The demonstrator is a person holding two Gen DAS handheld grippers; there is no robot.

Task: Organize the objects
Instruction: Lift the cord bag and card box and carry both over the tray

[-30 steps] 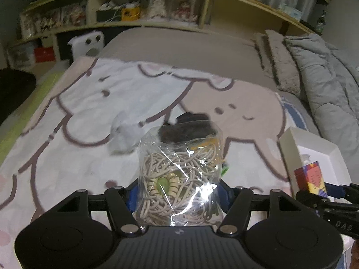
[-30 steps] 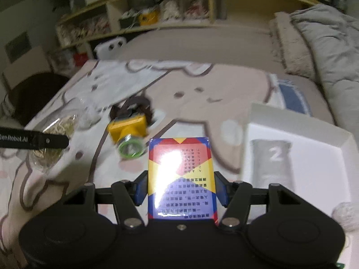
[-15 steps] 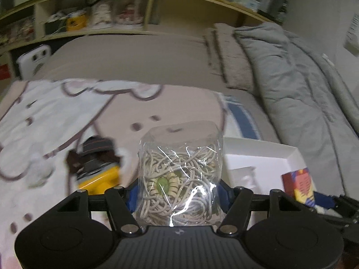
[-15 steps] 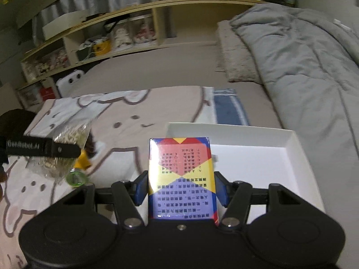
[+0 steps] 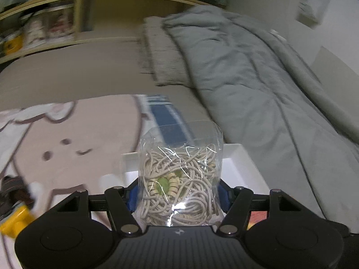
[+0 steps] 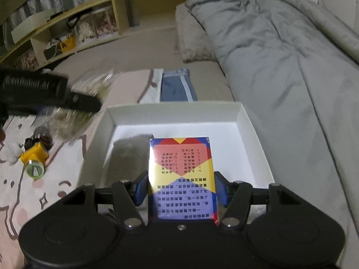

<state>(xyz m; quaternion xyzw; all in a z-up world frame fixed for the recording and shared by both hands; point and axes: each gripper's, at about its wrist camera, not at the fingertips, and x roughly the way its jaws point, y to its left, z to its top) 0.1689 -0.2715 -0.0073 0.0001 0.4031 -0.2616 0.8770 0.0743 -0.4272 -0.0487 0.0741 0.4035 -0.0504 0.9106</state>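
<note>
The box [image 6: 253,134] lies open on the bed; only the right view shows its whole white floor and four walls, bare ahead of the card pack [image 6: 182,177]. The left view shows just its far corner behind the bag [image 5: 181,179] of cords. Right gripper [image 6: 181,190] jaws grasp the pack; left gripper [image 5: 178,198] jaws grasp the bag.

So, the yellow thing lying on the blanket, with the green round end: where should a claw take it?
Probably across the yellow body, coming from above: it lies on its side, with flatter flanks than the round green end, and a dark bundle crowds its far end.
</note>
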